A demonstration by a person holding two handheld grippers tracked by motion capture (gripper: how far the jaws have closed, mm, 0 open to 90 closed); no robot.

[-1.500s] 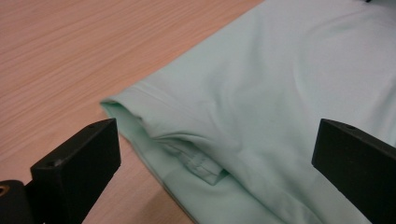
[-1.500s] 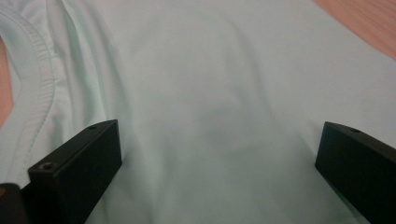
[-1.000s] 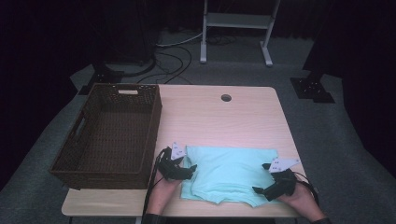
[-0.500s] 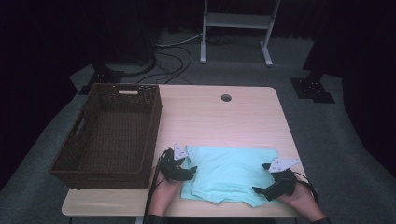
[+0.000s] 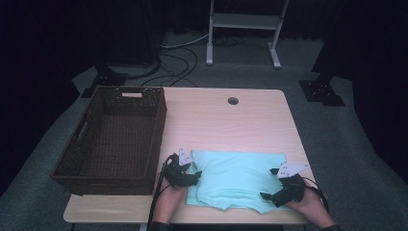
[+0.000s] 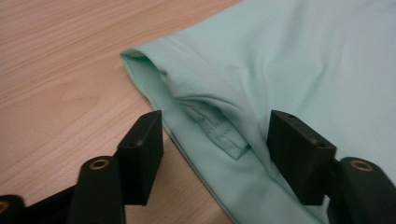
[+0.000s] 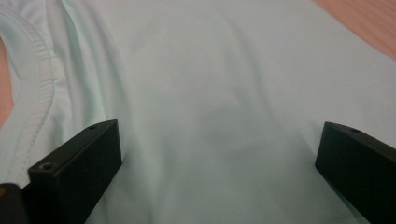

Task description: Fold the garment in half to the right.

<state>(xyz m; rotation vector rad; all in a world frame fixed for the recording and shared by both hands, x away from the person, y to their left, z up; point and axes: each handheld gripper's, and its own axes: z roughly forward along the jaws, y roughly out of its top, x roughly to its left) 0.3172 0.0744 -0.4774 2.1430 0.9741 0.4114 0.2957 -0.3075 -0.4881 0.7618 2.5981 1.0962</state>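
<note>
Two tongs work a mint-green T-shirt (image 5: 238, 179) lying flat at the desk's (image 5: 231, 125) near edge. Left tongs (image 6: 212, 140) have just been closing, jaws straddling its folded sleeve hem, seemingly not yet pinching. Right tongs (image 7: 217, 163) gape over flat cloth. Wicker basket (image 5: 113, 137) sits left; far desk lies bare

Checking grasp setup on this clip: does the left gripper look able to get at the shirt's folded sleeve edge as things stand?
Probably yes. The left gripper has just been closing, its jaws straddling the mint shirt at the folded sleeve edge; nothing lies between, though the pads aren't pressing yet.
</note>
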